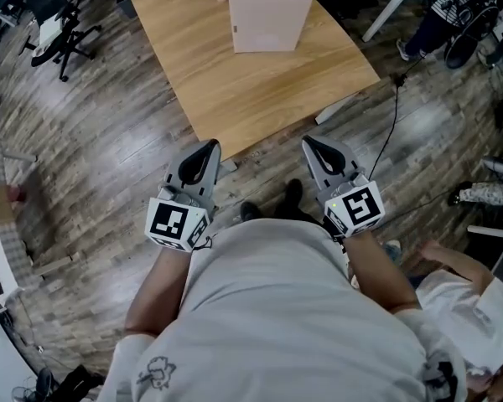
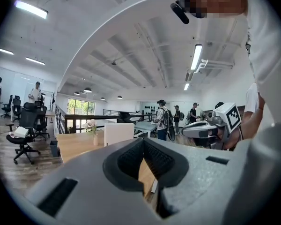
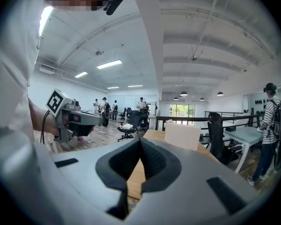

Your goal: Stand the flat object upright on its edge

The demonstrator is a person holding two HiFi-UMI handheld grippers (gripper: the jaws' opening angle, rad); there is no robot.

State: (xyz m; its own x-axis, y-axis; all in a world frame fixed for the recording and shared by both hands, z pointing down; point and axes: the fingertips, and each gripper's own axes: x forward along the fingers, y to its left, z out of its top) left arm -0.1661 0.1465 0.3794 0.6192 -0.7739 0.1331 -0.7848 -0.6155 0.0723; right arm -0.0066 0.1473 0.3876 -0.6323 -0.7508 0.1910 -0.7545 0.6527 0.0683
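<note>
While the flat box (image 1: 268,17) stands on edge far up the worktop (image 1: 260,90), the left gripper (image 1: 210,146) and right gripper (image 1: 310,142) are held short of it — fingers closed on nothing, no grasp seemingly being needed yet.

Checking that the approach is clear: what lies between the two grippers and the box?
Head view: only bare tabletop between the left gripper, the right gripper and the box.
</note>
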